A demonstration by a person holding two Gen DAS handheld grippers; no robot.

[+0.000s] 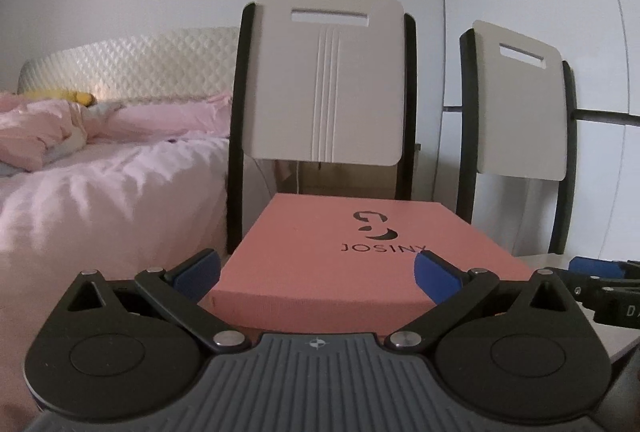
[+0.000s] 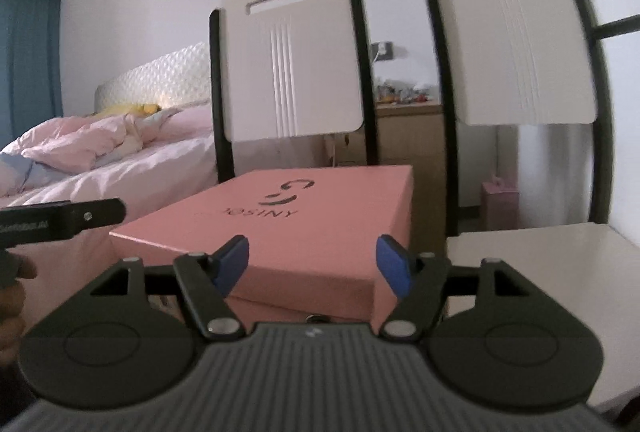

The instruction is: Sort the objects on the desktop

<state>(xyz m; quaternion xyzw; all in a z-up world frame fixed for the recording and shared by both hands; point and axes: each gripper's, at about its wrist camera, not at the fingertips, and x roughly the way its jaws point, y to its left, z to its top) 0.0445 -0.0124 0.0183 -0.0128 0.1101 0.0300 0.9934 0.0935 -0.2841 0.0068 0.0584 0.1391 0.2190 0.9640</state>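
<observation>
I am holding my left gripper (image 1: 318, 270) with its blue-padded fingers spread wide apart, nothing between them, facing the near edge of a pink JOSINY shoebox (image 1: 360, 256). The box is lying flat, lid on, on the seat of the left white folding chair (image 1: 326, 80), its far end toward the chair's backrest. I am holding my right gripper (image 2: 314, 264) just right of the left one, its fingers also standing apart and empty, aimed at the box's near right corner (image 2: 304, 232). A second white chair (image 2: 520, 44) is standing just to the right, its pale seat (image 2: 540, 256) bare near my right gripper. A bed with pink bedding (image 1: 100, 168) is lying to the left of the chairs.
</observation>
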